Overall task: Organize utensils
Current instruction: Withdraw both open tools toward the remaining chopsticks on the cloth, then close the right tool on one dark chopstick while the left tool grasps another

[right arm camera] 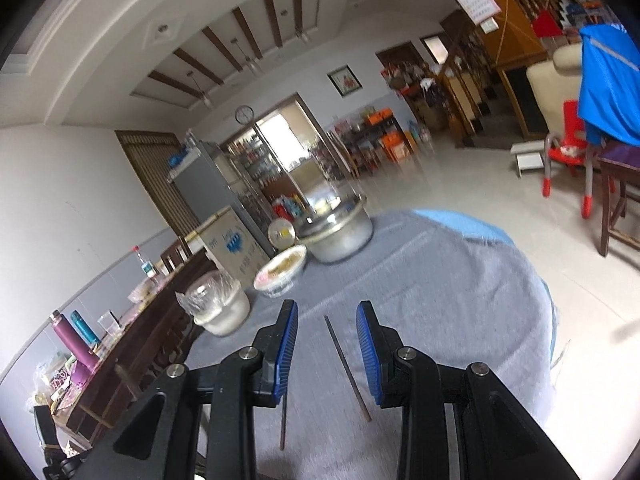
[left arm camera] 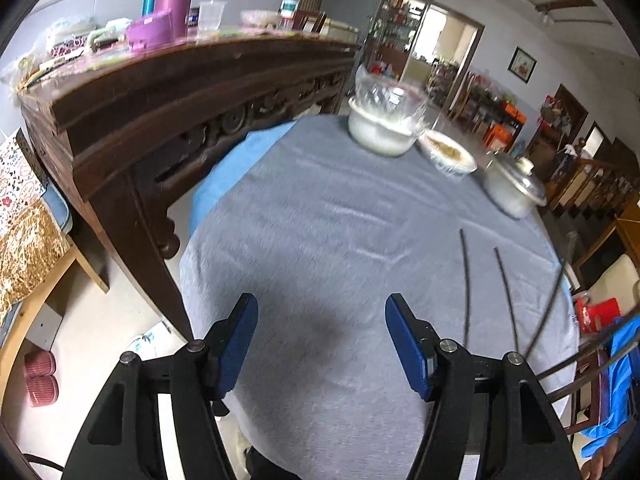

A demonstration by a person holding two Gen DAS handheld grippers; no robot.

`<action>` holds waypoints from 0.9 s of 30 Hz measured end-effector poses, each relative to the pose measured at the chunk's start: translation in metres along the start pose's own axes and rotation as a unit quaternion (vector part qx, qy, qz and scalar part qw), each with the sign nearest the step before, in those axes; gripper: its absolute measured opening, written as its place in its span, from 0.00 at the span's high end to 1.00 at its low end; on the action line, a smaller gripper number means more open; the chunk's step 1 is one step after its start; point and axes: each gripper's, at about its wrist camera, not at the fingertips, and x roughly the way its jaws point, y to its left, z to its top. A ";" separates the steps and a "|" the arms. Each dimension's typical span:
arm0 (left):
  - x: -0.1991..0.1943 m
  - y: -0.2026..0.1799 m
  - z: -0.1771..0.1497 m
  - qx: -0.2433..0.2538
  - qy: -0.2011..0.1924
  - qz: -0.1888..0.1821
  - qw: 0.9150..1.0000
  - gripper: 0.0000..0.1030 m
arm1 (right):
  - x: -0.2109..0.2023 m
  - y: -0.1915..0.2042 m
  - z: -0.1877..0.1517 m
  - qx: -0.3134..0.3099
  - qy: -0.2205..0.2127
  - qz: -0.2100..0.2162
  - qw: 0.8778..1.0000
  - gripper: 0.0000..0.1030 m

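The right gripper [right arm camera: 327, 350] is partly open, holding nothing; one chopstick [right arm camera: 347, 368] lies on the grey tablecloth [right arm camera: 460, 300] below the gap between its jaws, another [right arm camera: 283, 420] under its left jaw. The left gripper [left arm camera: 322, 344] gapes wide and empty over bare cloth, chopsticks [left arm camera: 466, 284] to its right. The step looks like reaching to pick up; next, lower and close on one stick.

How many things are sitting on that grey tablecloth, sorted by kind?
Chopsticks: 2 (first chopstick, second chopstick)
Plastic-wrapped white bowls: 2 (deep bowl, shallow bowl)
Metal pots with lid: 1 (lidded pot)
Total: 5 on the grey tablecloth
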 end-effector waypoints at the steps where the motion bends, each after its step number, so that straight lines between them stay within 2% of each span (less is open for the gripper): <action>1: 0.005 0.002 -0.001 -0.001 0.006 0.003 1.000 0.35 | 0.003 0.000 -0.002 0.002 0.005 -0.002 1.000 0.68; 9: 0.041 0.008 -0.005 0.001 0.046 0.018 0.999 0.35 | 0.039 -0.017 -0.017 0.018 0.069 -0.019 0.997 0.68; 15: 0.067 0.004 0.003 0.011 0.071 0.018 0.997 0.35 | 0.078 -0.028 -0.027 0.025 0.131 -0.030 0.991 0.68; 19: 0.087 -0.011 0.015 0.041 0.087 0.017 0.995 0.35 | 0.118 -0.035 -0.029 0.025 0.189 -0.043 0.981 0.68; 22: 0.102 -0.026 0.025 0.069 0.101 0.005 0.993 0.35 | 0.160 -0.031 -0.027 0.005 0.244 -0.048 0.969 0.68; 27: 0.132 -0.062 0.045 0.119 0.137 -0.025 0.983 0.35 | 0.230 -0.014 -0.021 -0.025 0.317 -0.049 0.947 0.68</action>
